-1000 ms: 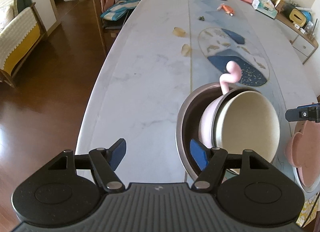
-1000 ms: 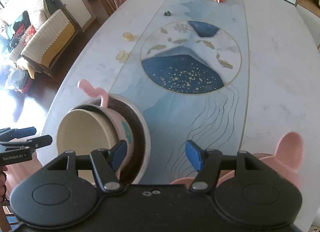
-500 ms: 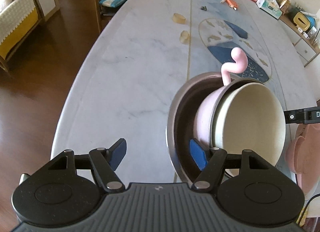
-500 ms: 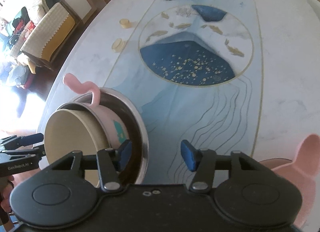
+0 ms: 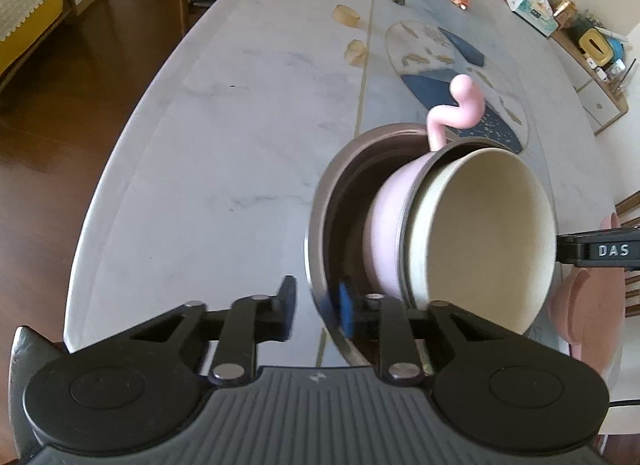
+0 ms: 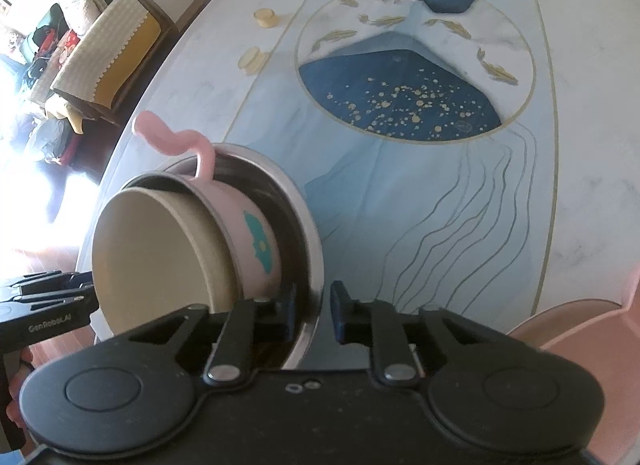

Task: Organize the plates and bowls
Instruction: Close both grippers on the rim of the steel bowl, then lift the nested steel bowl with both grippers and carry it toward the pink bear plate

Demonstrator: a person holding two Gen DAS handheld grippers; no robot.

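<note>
A steel bowl stands tilted at the near end of the table. A pink bowl with a curled flamingo handle is nested in it. A cream bowl is nested in the pink one. My left gripper has its jaws on either side of the steel rim, nearly closed. My right gripper straddles the opposite rim the same way. A pink eared plate lies at the right.
The marble table has a blue round inlay. Two small yellow pieces lie mid-table. A tissue box and clutter sit at the far right. Wooden floor and a sofa lie to the left.
Both grippers have narrowed from wide open onto the steel bowl's rim, one on each side. The stack of bowls now looks closer and more tilted.
</note>
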